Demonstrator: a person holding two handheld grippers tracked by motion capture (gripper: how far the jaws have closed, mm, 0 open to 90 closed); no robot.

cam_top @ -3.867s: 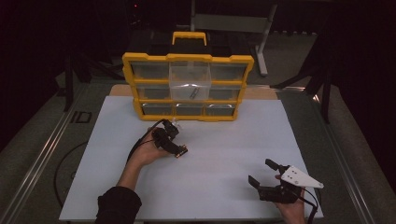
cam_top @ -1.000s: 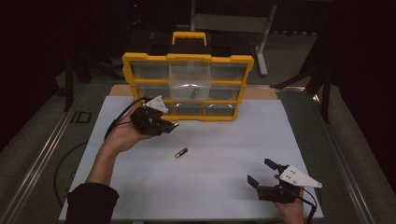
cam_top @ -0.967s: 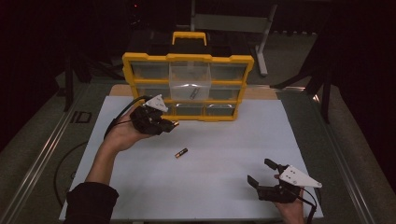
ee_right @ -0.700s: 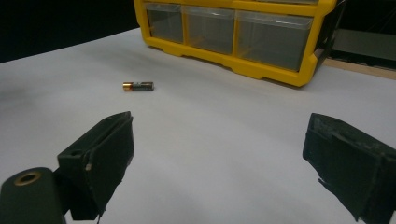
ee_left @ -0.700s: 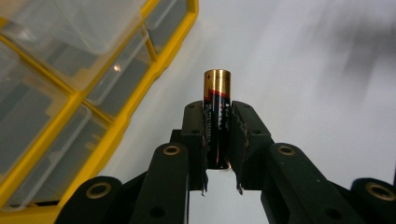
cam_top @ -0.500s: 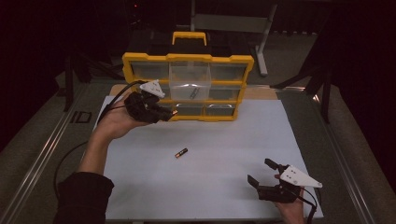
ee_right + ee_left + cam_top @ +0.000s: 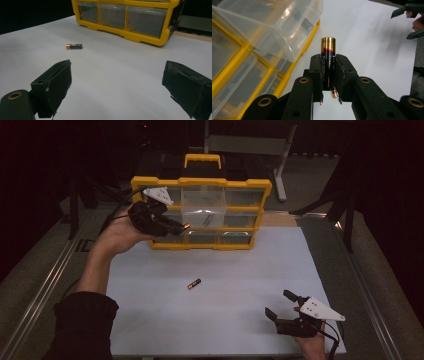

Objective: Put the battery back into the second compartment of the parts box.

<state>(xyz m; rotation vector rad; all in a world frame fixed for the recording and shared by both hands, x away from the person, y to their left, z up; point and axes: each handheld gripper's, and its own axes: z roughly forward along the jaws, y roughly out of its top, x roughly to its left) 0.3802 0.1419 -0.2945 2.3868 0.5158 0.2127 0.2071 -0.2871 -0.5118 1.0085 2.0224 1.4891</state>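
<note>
Up by the yellow organizer [image 7: 201,215], the left gripper [image 7: 329,62] jaws clench a battery [image 7: 328,53]; the right gripper [image 7: 117,87] jaws gape.

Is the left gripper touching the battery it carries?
Touching. In the left gripper view, the left gripper clamps the battery between both pads, with no gap.
</note>
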